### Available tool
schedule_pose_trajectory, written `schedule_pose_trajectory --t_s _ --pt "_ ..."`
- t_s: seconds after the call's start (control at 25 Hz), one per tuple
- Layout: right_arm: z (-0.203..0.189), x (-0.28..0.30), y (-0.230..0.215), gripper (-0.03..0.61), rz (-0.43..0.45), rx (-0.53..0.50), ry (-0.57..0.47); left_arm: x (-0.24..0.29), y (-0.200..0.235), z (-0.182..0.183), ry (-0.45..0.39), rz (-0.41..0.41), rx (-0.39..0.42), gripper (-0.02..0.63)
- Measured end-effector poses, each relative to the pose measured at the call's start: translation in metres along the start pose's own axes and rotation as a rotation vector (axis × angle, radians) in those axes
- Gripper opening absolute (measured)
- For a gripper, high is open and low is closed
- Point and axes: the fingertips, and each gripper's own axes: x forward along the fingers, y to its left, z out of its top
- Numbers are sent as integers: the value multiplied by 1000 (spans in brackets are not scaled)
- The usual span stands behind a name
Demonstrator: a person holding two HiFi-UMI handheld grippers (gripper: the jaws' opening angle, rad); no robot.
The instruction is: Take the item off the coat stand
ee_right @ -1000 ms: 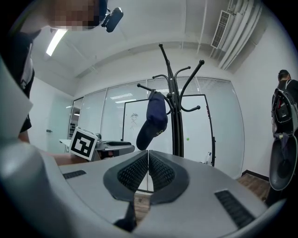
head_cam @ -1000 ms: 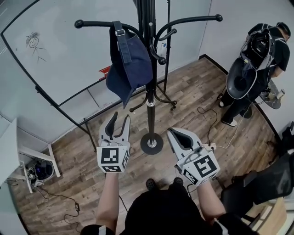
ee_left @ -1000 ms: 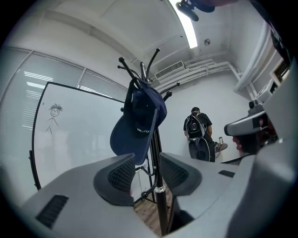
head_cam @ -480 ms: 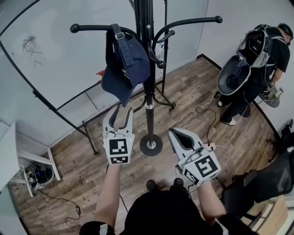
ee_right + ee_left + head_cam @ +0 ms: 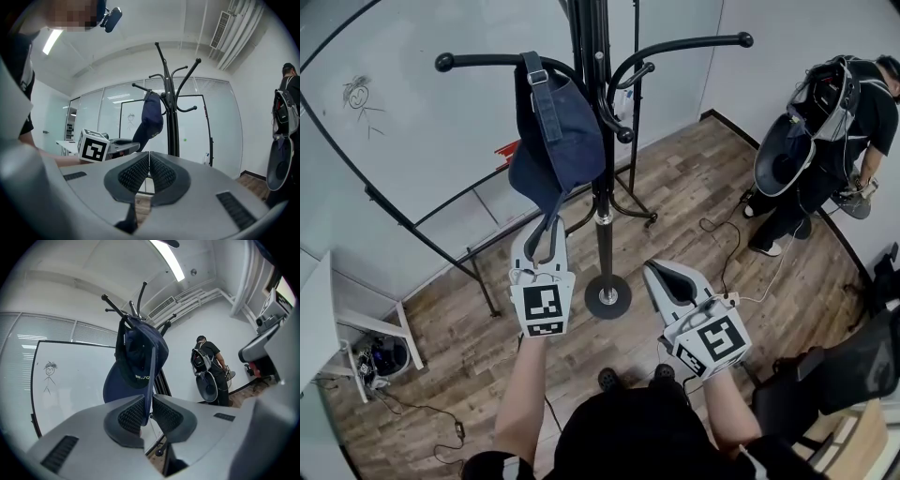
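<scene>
Progress: early stage. The navy cap (image 5: 558,141) hangs by its back strap over the left arm (image 5: 483,62) of the coat stand (image 5: 602,187) with its brim pointing down, so removal is not yet done. The left hand-held gripper (image 5: 546,228) has just been closing its jaws, and the pads now pinch the lower edge of the brim (image 5: 151,380). The right hand-held gripper (image 5: 654,270) is clenched on nothing, low beside the stand's pole and apart from the cap.

Remaining, in my judgement: lift the cap off the arm and carry it clear.

Limits of view: the stand's top is cut off in the head view. The crown covers where strap meets arm, so how it is caught cannot be told. The depth of the bite on the brim is unclear.
</scene>
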Motion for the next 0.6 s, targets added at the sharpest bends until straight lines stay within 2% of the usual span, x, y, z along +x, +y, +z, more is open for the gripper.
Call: schedule_pose_trajectory --t_s 0.6 --pt "-3 -1 -1 31 7 8 -2 -5 -16 7 -16 -55 62 31"
